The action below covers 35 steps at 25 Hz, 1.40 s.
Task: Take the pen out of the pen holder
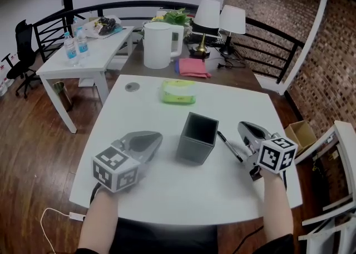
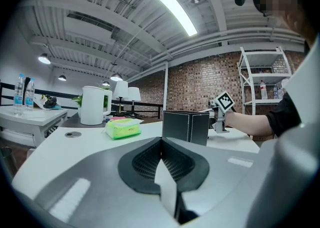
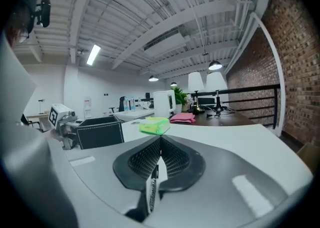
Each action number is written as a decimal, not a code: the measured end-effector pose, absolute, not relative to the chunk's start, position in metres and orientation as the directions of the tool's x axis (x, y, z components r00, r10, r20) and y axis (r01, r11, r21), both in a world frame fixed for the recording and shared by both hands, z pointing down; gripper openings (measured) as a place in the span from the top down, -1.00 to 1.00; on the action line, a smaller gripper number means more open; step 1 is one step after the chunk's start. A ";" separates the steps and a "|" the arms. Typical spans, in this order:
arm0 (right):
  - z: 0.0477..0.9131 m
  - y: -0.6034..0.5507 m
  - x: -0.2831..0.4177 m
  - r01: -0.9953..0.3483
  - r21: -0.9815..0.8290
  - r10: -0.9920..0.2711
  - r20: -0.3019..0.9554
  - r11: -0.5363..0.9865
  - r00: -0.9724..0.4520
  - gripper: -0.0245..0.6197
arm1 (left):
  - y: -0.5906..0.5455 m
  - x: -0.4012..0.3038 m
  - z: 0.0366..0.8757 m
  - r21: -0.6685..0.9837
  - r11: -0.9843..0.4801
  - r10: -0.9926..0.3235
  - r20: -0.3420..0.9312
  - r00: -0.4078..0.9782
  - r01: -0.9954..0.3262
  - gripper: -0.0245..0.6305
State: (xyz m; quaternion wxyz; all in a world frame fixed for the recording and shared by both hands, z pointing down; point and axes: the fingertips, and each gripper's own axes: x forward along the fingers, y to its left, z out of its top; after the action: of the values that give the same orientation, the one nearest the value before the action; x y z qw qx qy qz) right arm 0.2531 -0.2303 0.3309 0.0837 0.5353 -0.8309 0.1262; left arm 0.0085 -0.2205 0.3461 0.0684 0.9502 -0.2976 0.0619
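From the head view, the white table (image 1: pixel 167 191) fills the middle, and the dark grey pen holder (image 1: pixel 197 137) stands square at its centre, open mouth up. A green pack (image 1: pixel 178 92) lies beyond it. The left gripper (image 1: pixel 151 138) rests low to the holder's left, and the right gripper (image 1: pixel 246 129) sits to its right.

Only this view shows the whole pen (image 1: pixel 228 146). It is outside the holder, a thin dark line slanting from just beside the holder's right side back under the right gripper. Whether it touches the table can't be told.

The right gripper view adds what the head view can't: its jaws are pinched together on the pen. It shows there as a narrow sliver between the ribbed pads, with print too small to read. The left gripper view shows that claw pressed closed on nothing, with the holder straight ahead.
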 end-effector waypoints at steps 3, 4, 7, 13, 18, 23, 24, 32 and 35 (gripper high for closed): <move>0.335 -0.220 0.271 -0.928 -0.068 -0.898 0.237 0.367 -0.372 0.88 | -0.221 0.008 0.346 0.092 -0.813 -0.558 0.157 0.815 -0.575 0.93; 0.338 -0.218 0.276 -0.934 -0.053 -0.905 0.231 0.354 -0.357 0.88 | -0.220 0.008 0.346 0.093 -0.813 -0.558 0.157 0.815 -0.575 0.93; 0.347 -0.213 0.285 -0.943 -0.027 -0.916 0.229 0.332 -0.329 0.89 | -0.220 0.009 0.346 0.093 -0.813 -0.558 0.156 0.815 -0.574 0.93; 0.346 -0.207 0.297 -0.957 -0.074 -0.936 0.202 0.280 -0.289 0.89 | -0.218 0.008 0.345 0.095 -0.813 -0.558 0.158 0.815 -0.575 0.93; 0.345 -0.207 0.300 -0.964 -0.086 -0.945 0.191 0.252 -0.264 0.89 | -0.221 0.007 0.344 0.092 -0.811 -0.562 0.155 0.812 -0.578 0.93; 0.347 -0.207 0.302 -0.966 -0.087 -0.947 0.194 0.243 -0.256 0.89 | -0.221 0.007 0.345 0.093 -0.807 -0.567 0.155 0.809 -0.583 0.93; 0.347 -0.207 0.302 -0.966 -0.090 -0.947 0.195 0.243 -0.256 0.89 | -0.221 0.007 0.345 0.093 -0.807 -0.568 0.155 0.809 -0.584 0.93; 0.346 -0.206 0.300 -0.964 -0.091 -0.945 0.196 0.248 -0.262 0.89 | -0.220 0.007 0.344 0.094 -0.808 -0.565 0.156 0.810 -0.581 0.93; 0.347 -0.207 0.299 -0.962 -0.093 -0.942 0.200 0.257 -0.271 0.89 | -0.221 0.007 0.344 0.095 -0.807 -0.566 0.157 0.809 -0.583 0.93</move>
State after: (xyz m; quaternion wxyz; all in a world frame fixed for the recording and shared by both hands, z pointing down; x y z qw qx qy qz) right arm 0.2989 -0.2068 0.3466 0.0517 0.6014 -0.7912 0.0981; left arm 0.0070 -0.2208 0.3443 0.0693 0.9486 -0.3027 0.0604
